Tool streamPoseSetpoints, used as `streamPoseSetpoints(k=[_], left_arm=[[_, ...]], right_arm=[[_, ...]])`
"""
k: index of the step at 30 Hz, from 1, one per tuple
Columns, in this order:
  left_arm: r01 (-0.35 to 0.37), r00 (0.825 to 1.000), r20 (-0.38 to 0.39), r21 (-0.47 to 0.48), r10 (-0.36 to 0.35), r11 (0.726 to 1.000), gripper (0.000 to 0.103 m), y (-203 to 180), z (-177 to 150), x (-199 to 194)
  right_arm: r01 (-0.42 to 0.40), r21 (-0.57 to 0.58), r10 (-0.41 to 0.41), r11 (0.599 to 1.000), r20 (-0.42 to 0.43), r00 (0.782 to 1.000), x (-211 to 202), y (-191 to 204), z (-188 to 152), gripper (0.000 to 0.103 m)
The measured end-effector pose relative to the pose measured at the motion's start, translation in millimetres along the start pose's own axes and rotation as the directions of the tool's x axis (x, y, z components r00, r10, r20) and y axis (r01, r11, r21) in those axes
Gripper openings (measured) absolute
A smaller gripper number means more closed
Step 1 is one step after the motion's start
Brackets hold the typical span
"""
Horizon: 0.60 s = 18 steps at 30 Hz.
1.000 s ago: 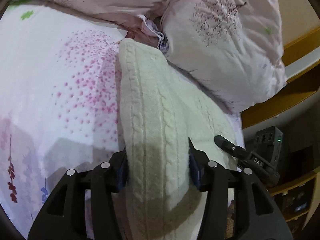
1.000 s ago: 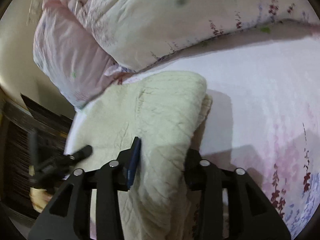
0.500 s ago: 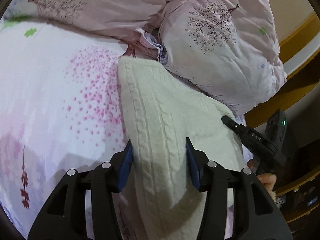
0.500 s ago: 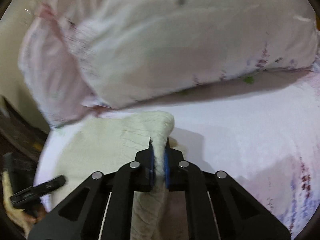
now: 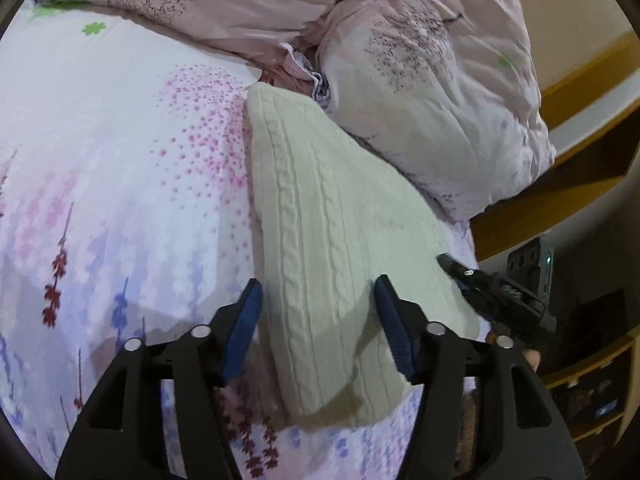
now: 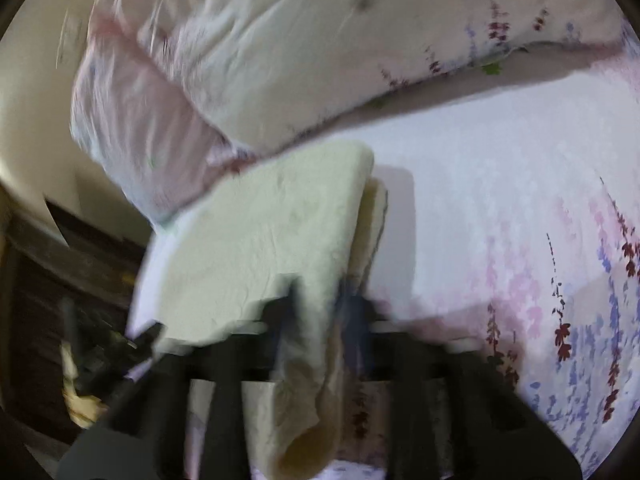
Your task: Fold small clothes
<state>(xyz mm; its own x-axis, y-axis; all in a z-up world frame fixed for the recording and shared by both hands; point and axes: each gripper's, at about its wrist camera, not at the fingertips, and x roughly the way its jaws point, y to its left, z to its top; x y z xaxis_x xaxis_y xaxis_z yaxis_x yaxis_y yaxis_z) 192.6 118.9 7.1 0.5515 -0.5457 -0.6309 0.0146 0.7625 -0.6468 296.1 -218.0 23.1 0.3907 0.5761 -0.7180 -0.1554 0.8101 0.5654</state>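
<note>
Left gripper jaws part-open, straddling cream cable-knit sweater on floral bedsheet, pads not touching. Right gripper opening slightly, pinching sweater's folded edge.

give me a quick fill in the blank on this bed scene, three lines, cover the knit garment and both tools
The cream garment has a ____ knit pattern.
The garment lies on a floral ____.
The blue pads of the left tool stand ____ of the garment, not pressing it.
The right tool has cream ____ between its pads.

Missing words: cable; bedsheet; either side; fabric
</note>
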Motion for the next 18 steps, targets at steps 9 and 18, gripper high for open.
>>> streamPoseSetpoints(k=[9, 18], left_arm=[[-0.06, 0.998, 0.025, 0.034, 0.059, 0.998, 0.054, -7.2, -8.2, -4.5], [-0.036, 0.999, 0.001, 0.062, 0.036, 0.997, 0.04, -17.0, -44.2, -21.3]], right_arm=[[0.034, 0.048, -0.037, 0.998, 0.048, 0.998, -15.8, 1.2, -13.4, 0.025], [-0.029, -0.039, 0.03, 0.999, 0.006, 1.0, -48.0, 9.9, -68.0, 0.009]])
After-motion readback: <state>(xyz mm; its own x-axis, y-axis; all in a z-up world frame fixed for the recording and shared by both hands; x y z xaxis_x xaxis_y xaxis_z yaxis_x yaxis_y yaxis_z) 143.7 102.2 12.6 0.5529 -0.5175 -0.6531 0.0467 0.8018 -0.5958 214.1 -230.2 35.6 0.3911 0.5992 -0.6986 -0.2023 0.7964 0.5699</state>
